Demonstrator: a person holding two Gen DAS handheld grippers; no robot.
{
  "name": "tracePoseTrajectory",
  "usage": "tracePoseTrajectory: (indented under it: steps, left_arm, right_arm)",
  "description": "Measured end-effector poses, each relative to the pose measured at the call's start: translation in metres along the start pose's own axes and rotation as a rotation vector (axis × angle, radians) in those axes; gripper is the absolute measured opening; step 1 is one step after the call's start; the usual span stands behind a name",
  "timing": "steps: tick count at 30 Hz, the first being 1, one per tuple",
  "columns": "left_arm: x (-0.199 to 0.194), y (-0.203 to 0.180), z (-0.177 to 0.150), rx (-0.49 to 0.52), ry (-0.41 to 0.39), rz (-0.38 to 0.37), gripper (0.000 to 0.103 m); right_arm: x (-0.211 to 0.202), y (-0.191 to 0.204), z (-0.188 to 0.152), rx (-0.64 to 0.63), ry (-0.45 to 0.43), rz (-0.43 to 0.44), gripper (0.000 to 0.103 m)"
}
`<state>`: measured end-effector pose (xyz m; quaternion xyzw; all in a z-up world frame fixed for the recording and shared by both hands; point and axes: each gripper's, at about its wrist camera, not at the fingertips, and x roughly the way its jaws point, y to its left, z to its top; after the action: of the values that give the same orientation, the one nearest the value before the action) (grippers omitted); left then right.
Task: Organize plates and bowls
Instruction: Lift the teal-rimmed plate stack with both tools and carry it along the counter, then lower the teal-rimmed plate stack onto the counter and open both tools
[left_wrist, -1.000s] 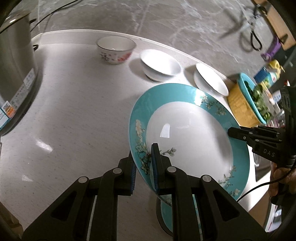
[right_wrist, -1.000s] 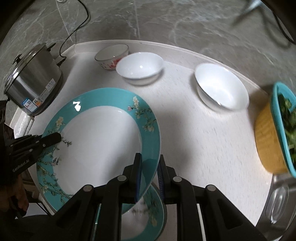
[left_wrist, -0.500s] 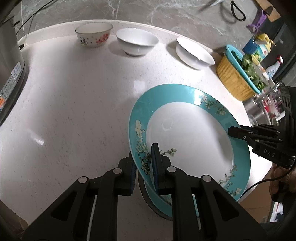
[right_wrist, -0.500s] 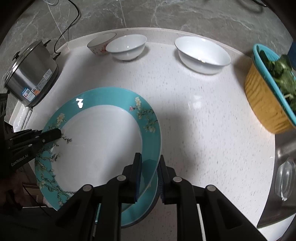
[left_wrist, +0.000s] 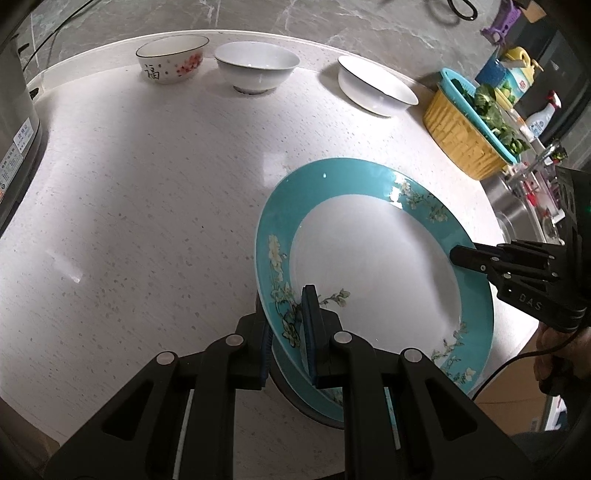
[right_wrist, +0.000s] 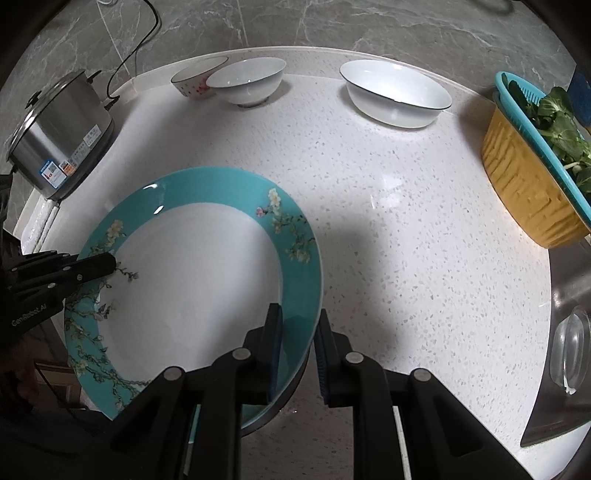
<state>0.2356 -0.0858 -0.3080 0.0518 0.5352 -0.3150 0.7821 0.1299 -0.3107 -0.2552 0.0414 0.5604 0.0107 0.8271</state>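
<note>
A teal-rimmed floral plate is held level between both grippers, low over the white counter, with a second plate's edge showing just beneath it. My left gripper is shut on its left rim. My right gripper is shut on its right rim and also shows in the left wrist view. Three bowls stand along the back edge: a flowered bowl, a white bowl and a wide white bowl.
A steel rice cooker stands at the back left with its cord. A yellow and teal basket of greens sits at the right, beside a steel sink. Bottles stand behind the basket.
Both grippers have lowered the plate toward the counter near its front edge, down onto the plate below. The bowls now sit farther off at the back of the views.
</note>
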Motion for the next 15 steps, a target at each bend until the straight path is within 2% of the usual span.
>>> tracePoseTrajectory:
  steps: [15]
  left_arm:
    - [0.008, 0.001, -0.011, 0.061, 0.050, 0.028, 0.014]
  right_arm:
    - [0.009, 0.014, -0.022, -0.043, 0.013, -0.051, 0.021]
